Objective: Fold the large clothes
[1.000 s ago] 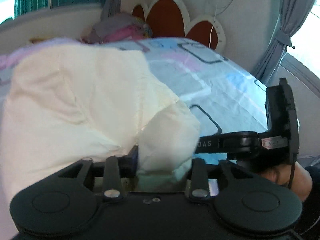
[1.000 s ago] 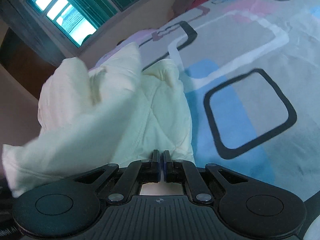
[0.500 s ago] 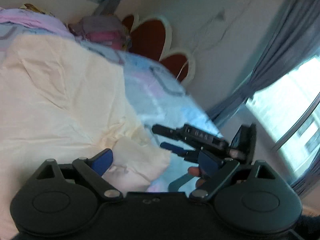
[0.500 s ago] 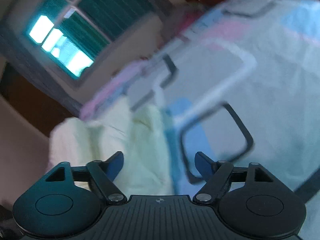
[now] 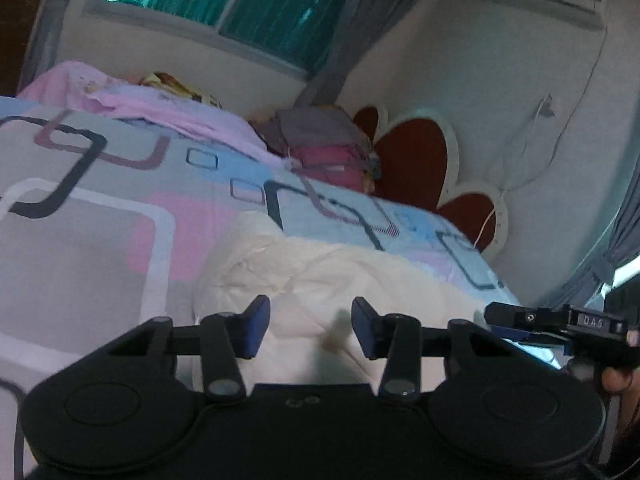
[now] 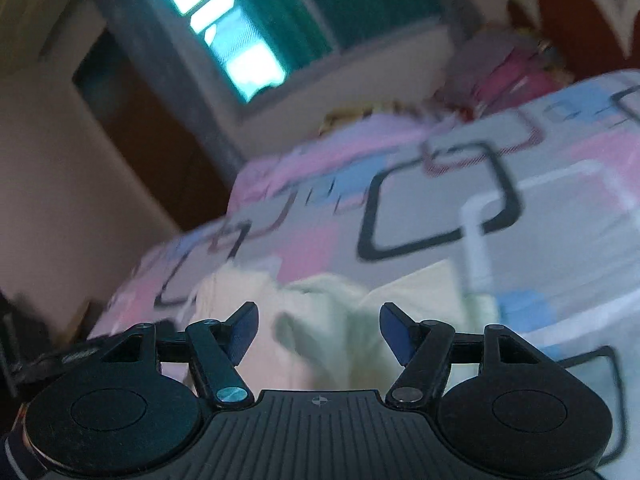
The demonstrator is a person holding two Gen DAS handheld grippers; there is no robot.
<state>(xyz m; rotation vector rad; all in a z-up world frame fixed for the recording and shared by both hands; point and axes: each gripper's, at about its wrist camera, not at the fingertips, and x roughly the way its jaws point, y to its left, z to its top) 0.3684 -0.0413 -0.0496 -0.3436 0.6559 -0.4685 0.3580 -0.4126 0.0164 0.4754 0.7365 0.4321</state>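
Note:
A cream garment (image 5: 340,280) lies bunched on the patterned bed sheet (image 5: 80,240). My left gripper (image 5: 310,328) is open and empty just above its near edge. The garment also shows in the right wrist view (image 6: 320,320), blurred, below my right gripper (image 6: 318,330), which is open and empty. The right gripper also appears at the right edge of the left wrist view (image 5: 560,324), beside the garment, with a hand behind it.
A pile of pink and grey clothes (image 5: 328,148) sits at the head of the bed by the red heart-shaped headboard (image 5: 416,160). A pink cloth (image 5: 120,96) lies along the far side under the window. A grey curtain (image 5: 624,232) hangs at right.
Both grippers were shut on the cream garment a second ago; both have opened and let it go. The garment now lies on the bed, and both cameras have swung to new angles.

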